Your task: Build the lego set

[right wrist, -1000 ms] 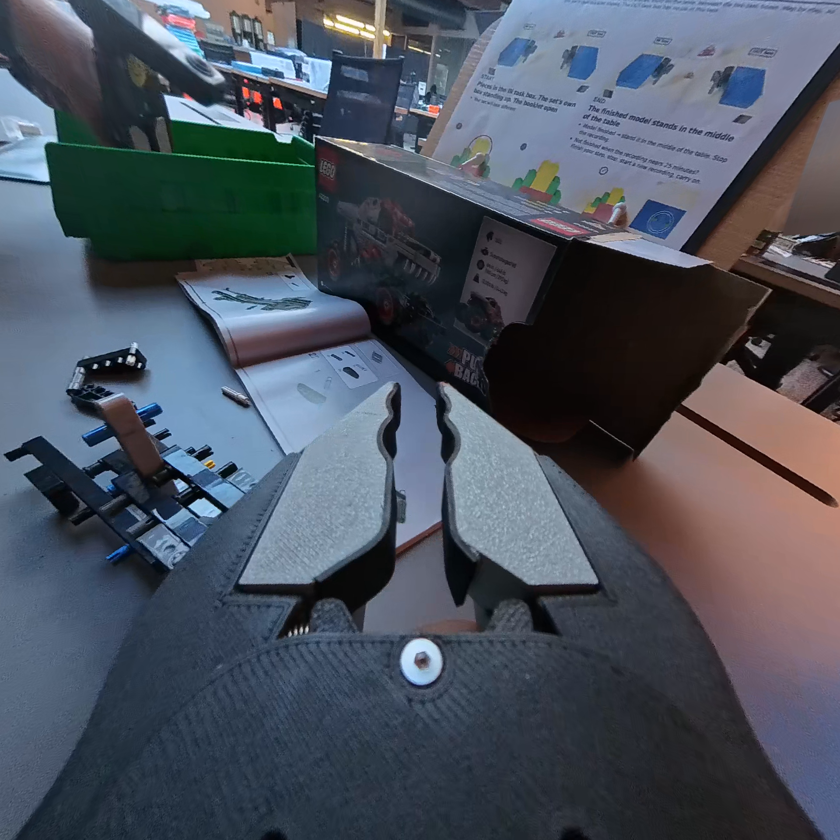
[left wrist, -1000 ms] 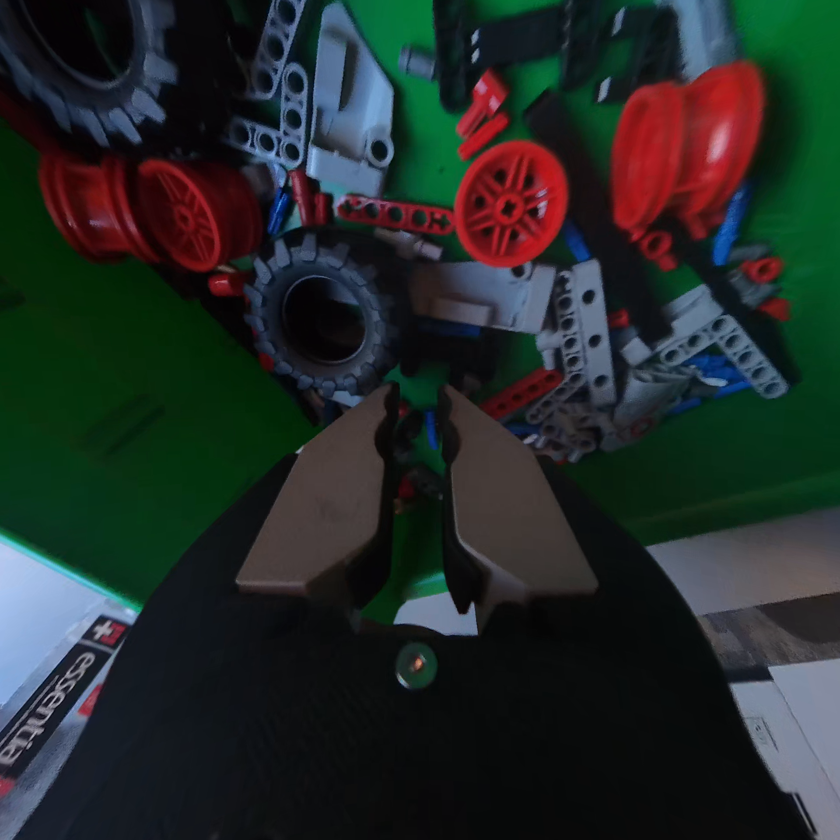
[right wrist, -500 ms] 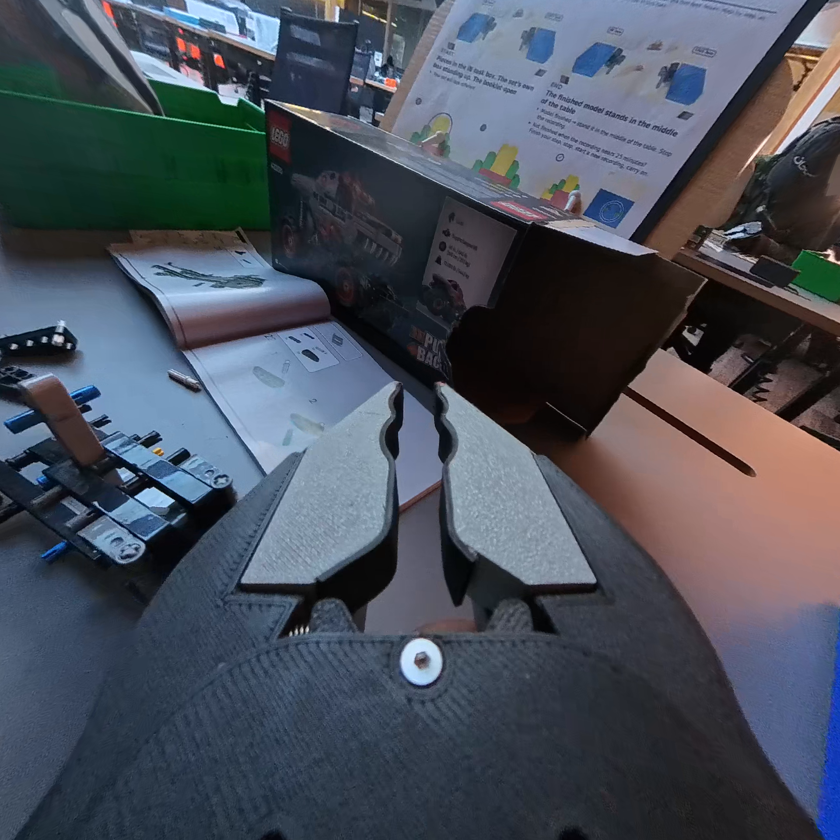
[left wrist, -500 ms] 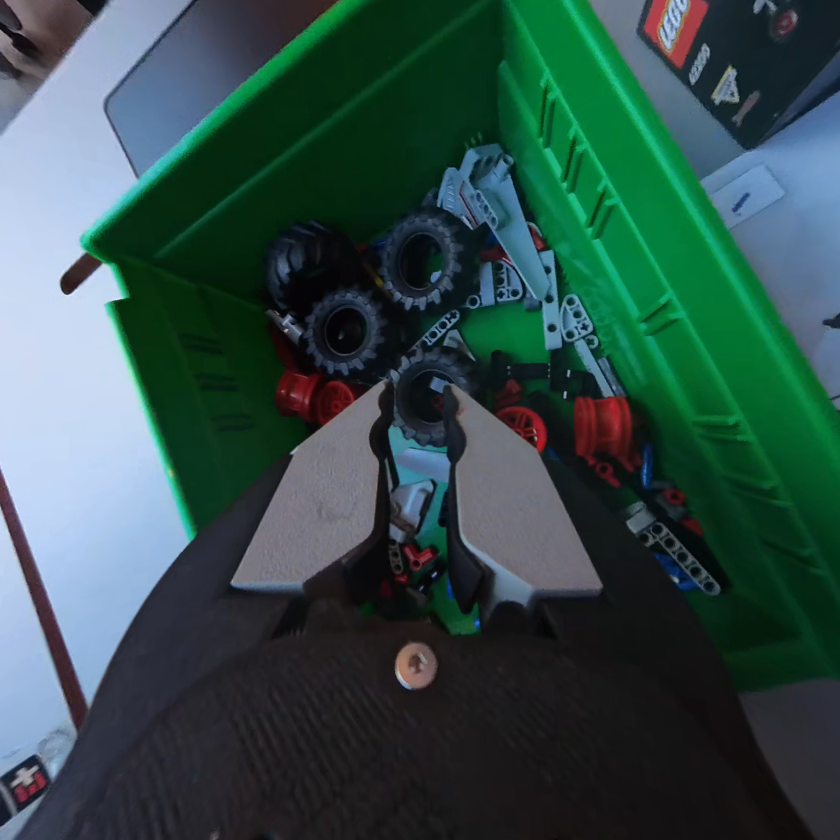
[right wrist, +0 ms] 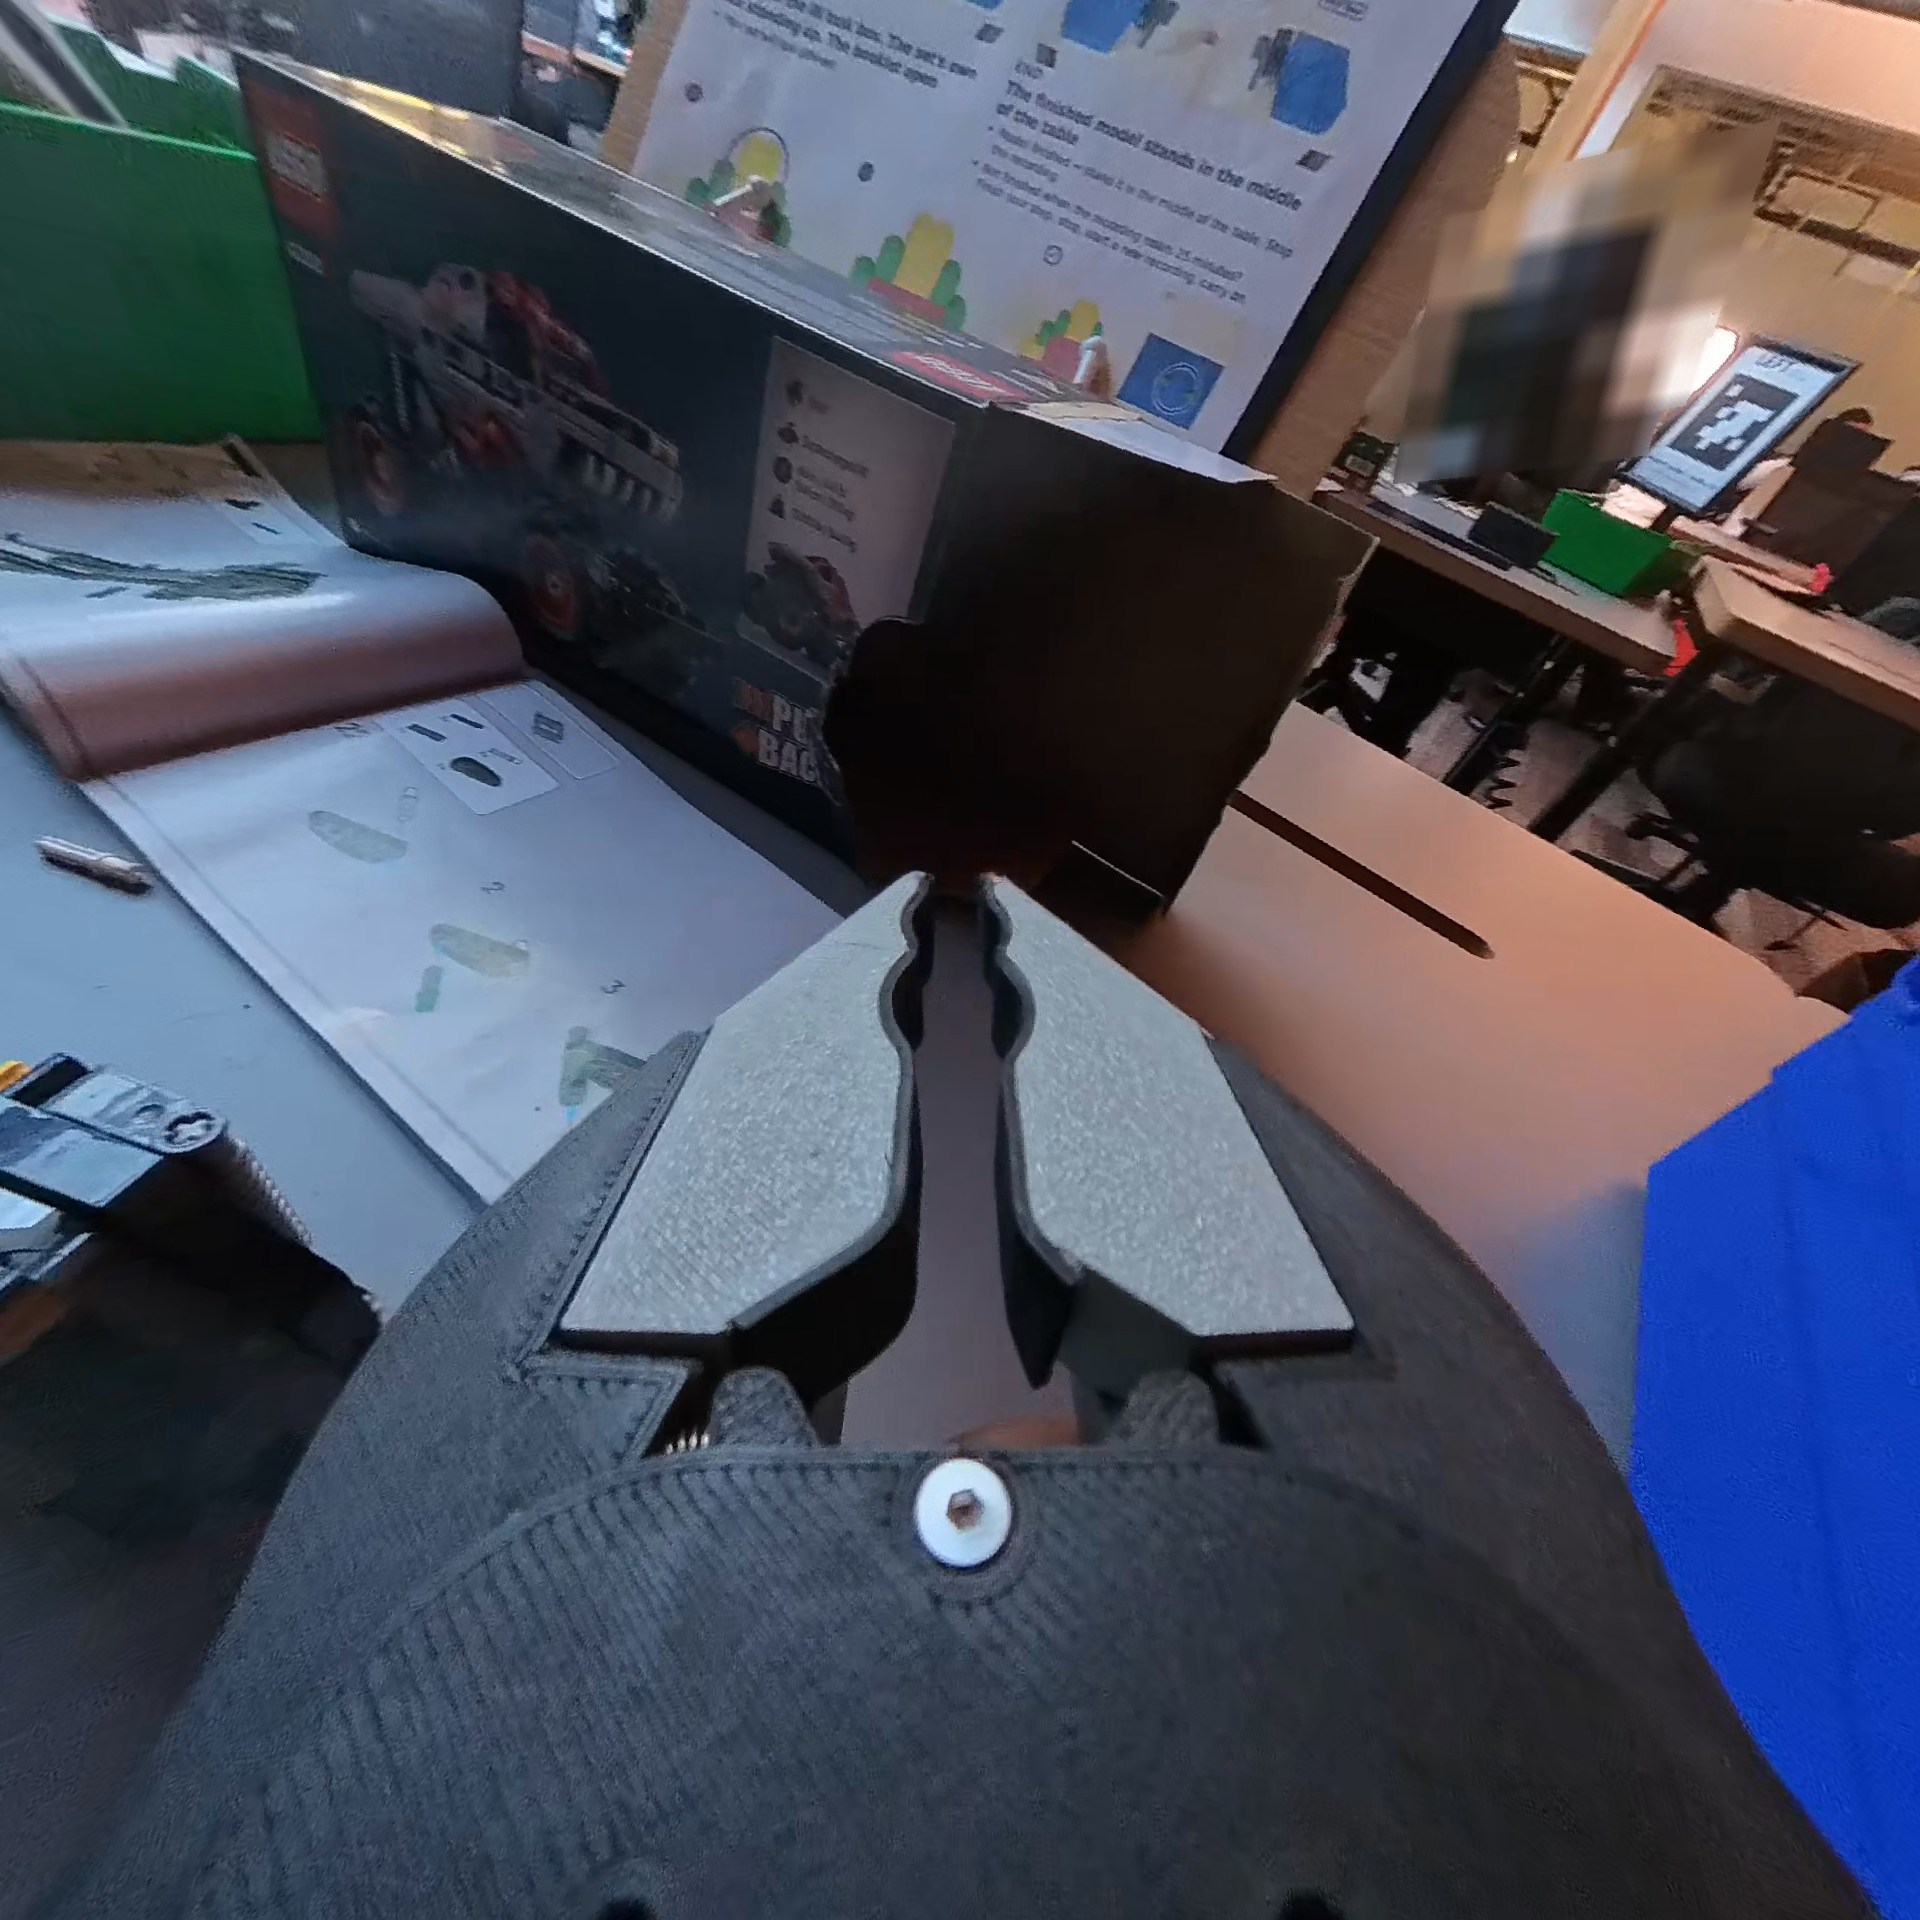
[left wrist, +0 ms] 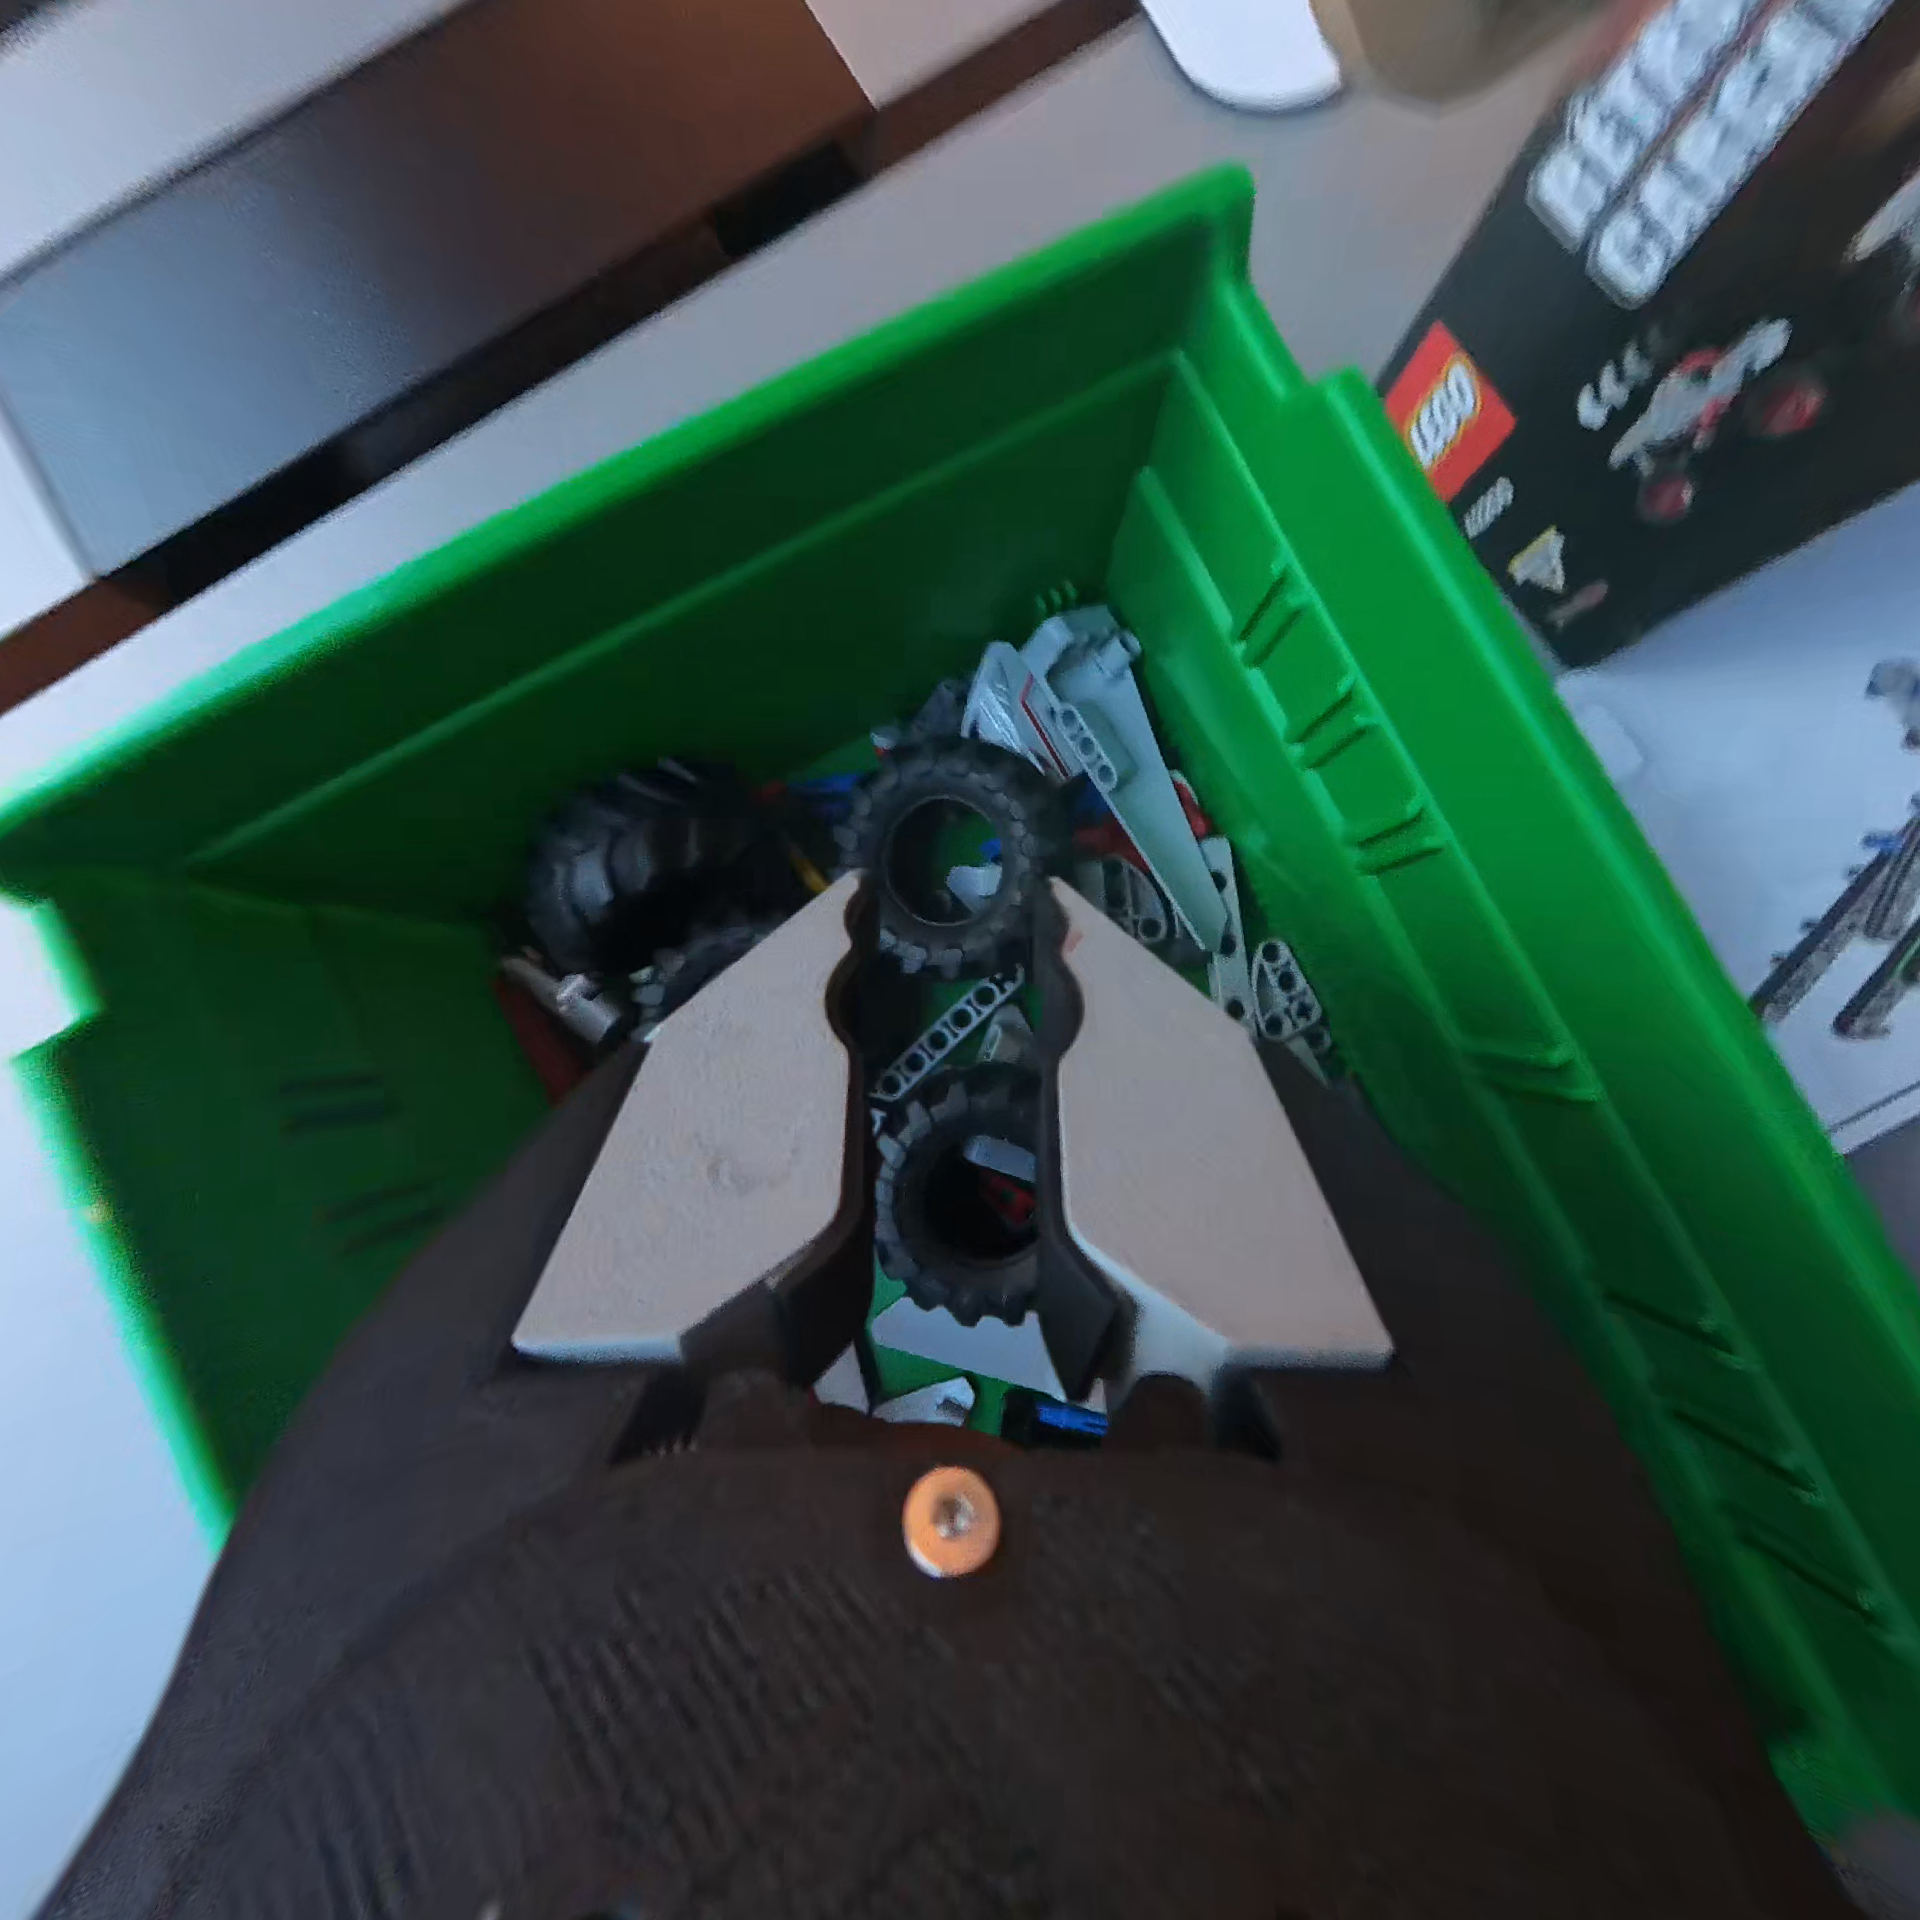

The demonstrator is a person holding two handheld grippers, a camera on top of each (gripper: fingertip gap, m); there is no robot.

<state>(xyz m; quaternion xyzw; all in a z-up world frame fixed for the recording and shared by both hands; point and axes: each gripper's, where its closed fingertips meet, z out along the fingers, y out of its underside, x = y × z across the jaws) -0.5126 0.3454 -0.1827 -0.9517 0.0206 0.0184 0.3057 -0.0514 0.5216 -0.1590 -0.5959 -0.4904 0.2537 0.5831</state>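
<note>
My left gripper (left wrist: 951, 914) hovers above the green bin (left wrist: 727, 499), its jaws partly open with nothing held. Between the fingers I see two black tyres, one at the fingertips (left wrist: 951, 873) and one lower (left wrist: 956, 1216), and a grey beam (left wrist: 945, 1039), all lying in the bin among grey, red and blue parts. My right gripper (right wrist: 953, 894) is low over the table, jaws almost together and empty. It points at the open end of the black set box (right wrist: 727, 468). A black partial assembly (right wrist: 94, 1132) lies at the left of the right wrist view.
The open instruction booklet (right wrist: 416, 831) lies in front of the box, with a small grey pin (right wrist: 94, 862) beside it. A poster board (right wrist: 1039, 156) leans behind the box. A blue sleeve (right wrist: 1787, 1351) is at the right edge. The box also shows beside the bin (left wrist: 1662, 343). One gripper's finger ends stand about 50 centimeters off the other's. The small grey pin (right wrist: 94, 862) is about 20 centimeters from my right fingertips and 35 centimeters from my left.
My left gripper has lifted from down among the parts to above the bin, and its jaws have widened. The right gripper has swung right and closer to the box, jaws unchanged.
</note>
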